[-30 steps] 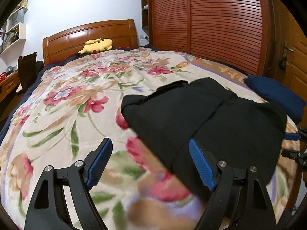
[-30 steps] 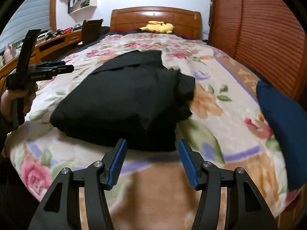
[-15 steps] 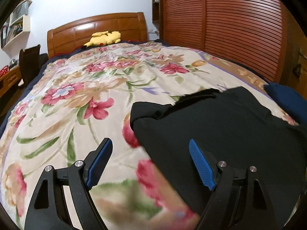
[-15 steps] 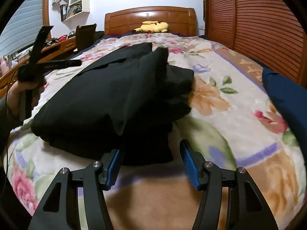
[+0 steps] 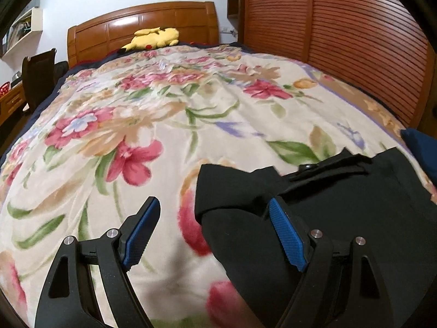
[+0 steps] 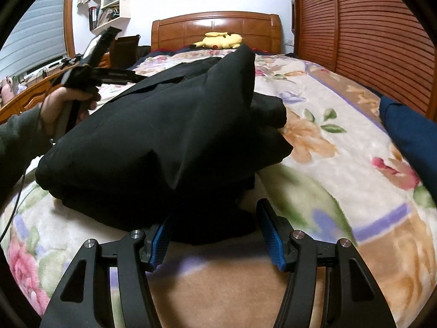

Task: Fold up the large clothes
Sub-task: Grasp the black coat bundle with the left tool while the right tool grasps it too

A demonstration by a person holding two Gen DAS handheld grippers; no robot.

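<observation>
Black garment (image 6: 164, 142), folded into a thick pile, lies on the floral blanket (image 5: 153, 114) at the foot end of the bed, far from the wooden headboard (image 5: 142, 24). One flap of the garment stands up in a peak pointing toward the headboard in the right wrist view. Yellow plush toy (image 6: 221, 40) sits right against the headboard. Dark blue cloth (image 6: 409, 136) lies beside the garment, on the side toward the slatted wooden wardrobe doors (image 6: 368, 41).

Left hand-held gripper (image 5: 213, 224) has jaws spread wide, not clamping anything; the garment's near edge lies between the blue pads and one pad sits over the black fabric, contact unclear. In the right wrist view that same gripper is held by a hand (image 6: 62, 106) in a dark sleeve at the garment's far-left edge.

Right hand-held gripper (image 6: 215, 229) sits at the garment's near edge, jaws parted, a fold of black fabric between the pads; the left pad looks to touch cloth, the right pad stands clear, so no grip.
</observation>
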